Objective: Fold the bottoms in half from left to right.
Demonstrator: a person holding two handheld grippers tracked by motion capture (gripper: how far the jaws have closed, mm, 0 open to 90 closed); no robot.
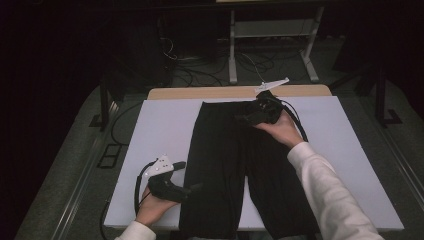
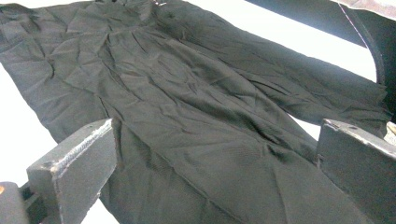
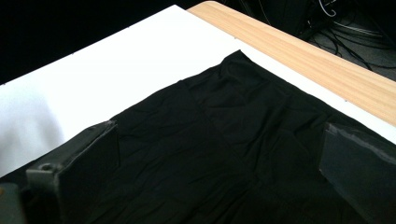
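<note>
Black trousers [image 1: 235, 165] lie flat on the white board [image 1: 345, 150] that covers the table, with the waistband at the far side near the wooden table edge [image 1: 210, 92] and the two legs running toward the person. The cloth is spread out in full length and shows small wrinkles, but I see no fold in it, so I judge that the folding work is only at its start and all of it is left to do. The left gripper [image 1: 192, 188] is at the outer side of the left trouser leg, low near the board, and in the left gripper view its jaws stand wide apart with the wrinkled cloth between and behind them, holding nothing. The right gripper [image 1: 245, 119] hovers over the waistband area at the far end; in the right gripper view its jaws are also wide apart above the dark cloth, not closed on it. Probably the next thing needed is to grasp the fabric at both places.
</note>
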